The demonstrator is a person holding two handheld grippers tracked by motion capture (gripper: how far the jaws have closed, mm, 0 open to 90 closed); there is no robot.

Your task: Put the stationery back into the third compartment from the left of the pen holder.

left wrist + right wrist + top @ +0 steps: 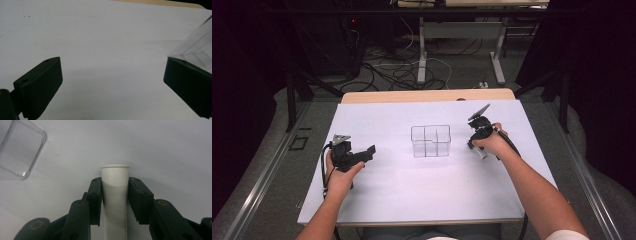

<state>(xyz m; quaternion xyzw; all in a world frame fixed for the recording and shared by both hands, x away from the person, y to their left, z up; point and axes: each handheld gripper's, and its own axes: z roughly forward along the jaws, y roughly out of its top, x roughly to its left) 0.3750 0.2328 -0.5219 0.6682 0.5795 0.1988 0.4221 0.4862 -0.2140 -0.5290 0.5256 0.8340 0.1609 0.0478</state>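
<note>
A white plastic tube [114,172] with a rimmed end lies between the jaws of my right gripper [115,181], and both pads press on its sides. In the high view this right gripper [476,145] points down at the white table sheet, to the right of a clear compartmented box [431,141]. A corner of that clear box [20,152] is at the upper left of the right gripper view. My left gripper [112,65] stands wide open with only bare sheet between its pads. In the high view the left gripper [371,151] rests left of the box, pointing toward it.
The white sheet [422,195] covers a wooden table whose far edge [427,95] shows behind it. The clear box [197,47] sits beyond the left gripper's right-hand jaw. Cables and desk legs [422,60] stand on the floor past the table.
</note>
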